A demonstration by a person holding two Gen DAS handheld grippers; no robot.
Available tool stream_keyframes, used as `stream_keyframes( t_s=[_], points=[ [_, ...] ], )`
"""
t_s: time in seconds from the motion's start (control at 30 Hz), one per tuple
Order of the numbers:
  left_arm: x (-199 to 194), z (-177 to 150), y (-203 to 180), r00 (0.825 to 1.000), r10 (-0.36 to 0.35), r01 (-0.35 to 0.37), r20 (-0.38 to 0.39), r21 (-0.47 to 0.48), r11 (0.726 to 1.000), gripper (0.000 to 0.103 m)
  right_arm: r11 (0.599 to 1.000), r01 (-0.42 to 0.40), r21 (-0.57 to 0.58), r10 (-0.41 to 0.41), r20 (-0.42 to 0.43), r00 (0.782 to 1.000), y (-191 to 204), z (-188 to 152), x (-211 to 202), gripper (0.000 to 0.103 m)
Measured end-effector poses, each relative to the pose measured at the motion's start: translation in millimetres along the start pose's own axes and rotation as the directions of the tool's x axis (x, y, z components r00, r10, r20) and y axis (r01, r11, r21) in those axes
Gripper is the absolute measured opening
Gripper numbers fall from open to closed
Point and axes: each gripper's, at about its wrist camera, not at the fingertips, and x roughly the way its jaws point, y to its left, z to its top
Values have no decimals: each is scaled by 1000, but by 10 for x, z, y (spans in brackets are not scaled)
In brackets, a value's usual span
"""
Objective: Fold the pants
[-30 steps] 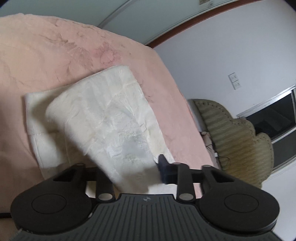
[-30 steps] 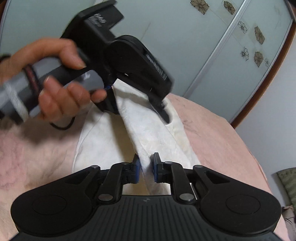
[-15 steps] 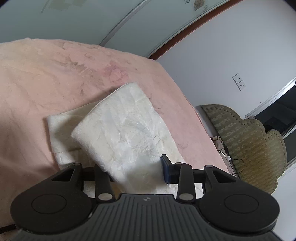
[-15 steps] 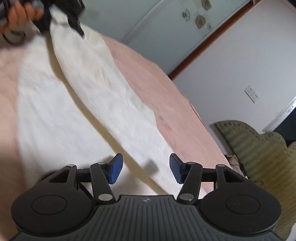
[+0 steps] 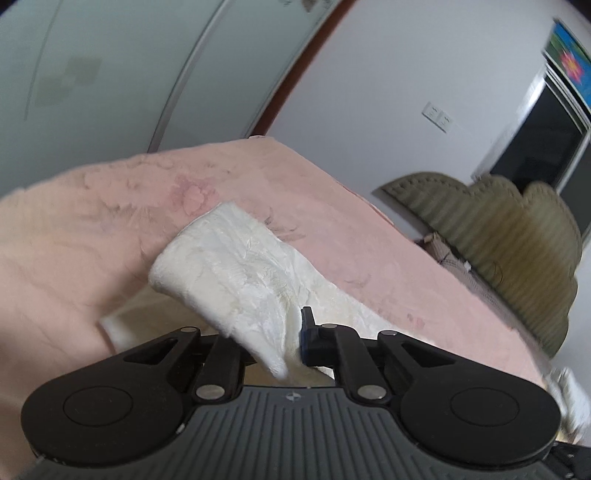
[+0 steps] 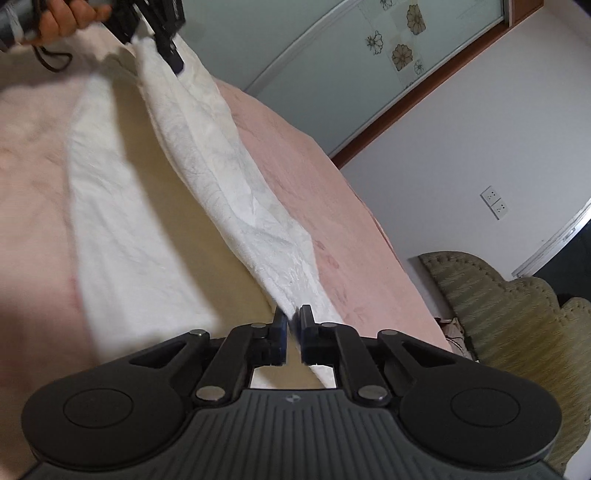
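Since a moment ago my right gripper [image 6: 293, 334] has slid along the raised edge and clamped onto the white pants [image 6: 221, 177] near me; my left gripper [image 6: 162, 22], far left, stays clamped on them above the pink bed [image 6: 351, 229].

Right gripper [image 6: 293, 325]: jaws, apart half a second ago, now clamped on pants [image 6: 236, 192] edge, farther from left gripper [image 6: 162, 33]; cloth between stretched taut.
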Motion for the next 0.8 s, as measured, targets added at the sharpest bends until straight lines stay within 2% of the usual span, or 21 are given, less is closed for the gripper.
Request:
stream_keyframes(
  t_s=[0.2, 0.53, 0.57, 0.63, 0.7, 0.73, 0.8],
  points=[
    [55, -98, 20, 997, 58, -53, -58, 72, 996, 11, 997, -77, -21, 77, -25, 997, 234, -17, -142, 6],
    [141, -184, 49, 992, 119, -114, -33, 125, 986, 16, 990, -139, -2, 139, -35, 990, 437, -38, -259, 6],
    [153, -195, 45, 991, 131, -126, -27, 138, 982, 21, 990, -143, -1, 143, -36, 989, 455, -38, -271, 6],
    [150, -209, 31, 988, 154, -149, -23, 147, 978, 24, 988, -152, 15, 152, -44, 987, 479, -48, -256, 6],
    [85, -205, 6, 986, 167, -164, -15, 141, 976, 31, 988, -151, 37, 152, -42, 987, 486, -58, -256, 6],
    [38, -205, -23, 983, 184, -182, -5, 143, 973, 37, 988, -150, 44, 152, -42, 988, 487, -59, -263, 6],
    [-84, -205, -128, 968, 247, -250, 35, 162, 955, 41, 987, -152, 58, 154, -40, 987, 472, -64, -268, 6]
  ],
)
